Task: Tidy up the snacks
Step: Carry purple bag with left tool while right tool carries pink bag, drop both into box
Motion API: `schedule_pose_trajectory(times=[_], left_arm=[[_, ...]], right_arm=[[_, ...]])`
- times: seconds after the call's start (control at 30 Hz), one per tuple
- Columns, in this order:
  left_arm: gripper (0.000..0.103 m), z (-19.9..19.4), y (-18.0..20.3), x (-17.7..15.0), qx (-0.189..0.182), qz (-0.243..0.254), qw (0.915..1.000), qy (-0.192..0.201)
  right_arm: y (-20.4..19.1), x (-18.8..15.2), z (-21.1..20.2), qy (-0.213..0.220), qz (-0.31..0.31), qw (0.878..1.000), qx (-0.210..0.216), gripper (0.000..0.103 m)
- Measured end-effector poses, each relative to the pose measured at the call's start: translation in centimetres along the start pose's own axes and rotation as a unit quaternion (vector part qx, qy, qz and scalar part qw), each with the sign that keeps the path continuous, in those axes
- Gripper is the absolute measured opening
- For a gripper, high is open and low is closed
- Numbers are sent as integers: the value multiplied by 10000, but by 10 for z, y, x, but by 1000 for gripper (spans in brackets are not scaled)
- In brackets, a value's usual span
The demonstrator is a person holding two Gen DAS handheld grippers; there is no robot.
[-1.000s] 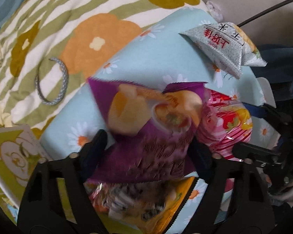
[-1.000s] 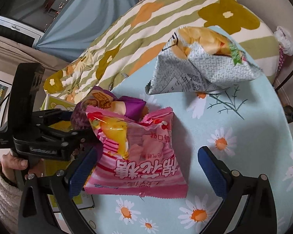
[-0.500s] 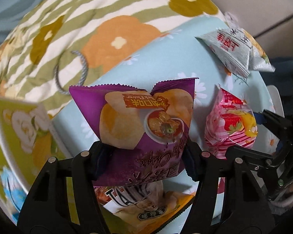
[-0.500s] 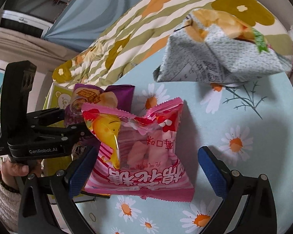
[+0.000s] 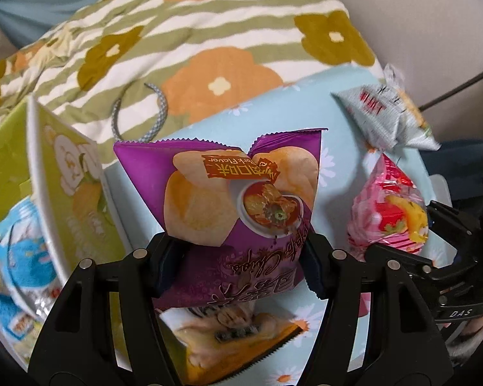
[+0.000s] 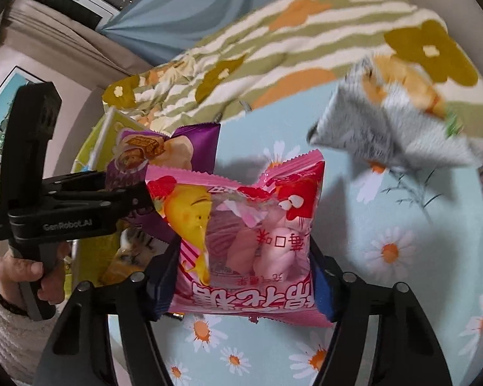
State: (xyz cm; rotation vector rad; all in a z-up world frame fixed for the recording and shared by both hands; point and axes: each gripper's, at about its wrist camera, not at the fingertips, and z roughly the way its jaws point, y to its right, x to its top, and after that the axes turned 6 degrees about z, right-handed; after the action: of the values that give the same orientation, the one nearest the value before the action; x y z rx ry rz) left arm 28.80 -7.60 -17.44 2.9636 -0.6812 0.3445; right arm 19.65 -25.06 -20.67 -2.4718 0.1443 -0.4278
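Observation:
My left gripper (image 5: 241,263) is shut on a purple potato chip bag (image 5: 228,199) and holds it above the daisy-print table (image 5: 209,122). My right gripper (image 6: 244,276) is shut on a pink marshmallow bag (image 6: 251,244). The pink bag also shows in the left wrist view (image 5: 389,206), and the purple bag in the right wrist view (image 6: 164,154), left of the pink one. A grey snack bag (image 6: 396,125) lies at the table's far right; it also shows in the left wrist view (image 5: 383,119). A yellow snack bag (image 5: 235,337) lies under the purple bag.
A green box with a bear print (image 5: 71,199) stands left of the table and holds blue-and-white packets (image 5: 19,257). A striped flower quilt (image 5: 209,32) lies behind the table with a grey cord loop (image 5: 154,109) on it.
My right gripper has closed on the pink bag. My left gripper has lifted the purple bag and moved left toward the green box, which now fills more of its view.

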Motion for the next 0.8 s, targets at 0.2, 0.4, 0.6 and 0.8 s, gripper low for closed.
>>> schedule_pose_trajectory(times=[0.2, 0.4, 0.6, 0.8], left_arm=[[63, -51, -1, -7, -6, -270, 9978, 610], [63, -115, -24, -30, -54, -709, 9902, 1203], [63, -166, -78, -61, 260, -1079, 9818, 1538], [63, -182, -154, -89, 504, -1402, 9778, 1473]], right_arm=[[-16, 2, -39, 306, -345, 9989, -85, 65], [-60, 9, -72, 570, -818, 9950, -105, 65], [-118, 17, -78, 749, -1281, 9889, 100, 65], [-182, 26, -51, 751, -1662, 9827, 318, 65]])
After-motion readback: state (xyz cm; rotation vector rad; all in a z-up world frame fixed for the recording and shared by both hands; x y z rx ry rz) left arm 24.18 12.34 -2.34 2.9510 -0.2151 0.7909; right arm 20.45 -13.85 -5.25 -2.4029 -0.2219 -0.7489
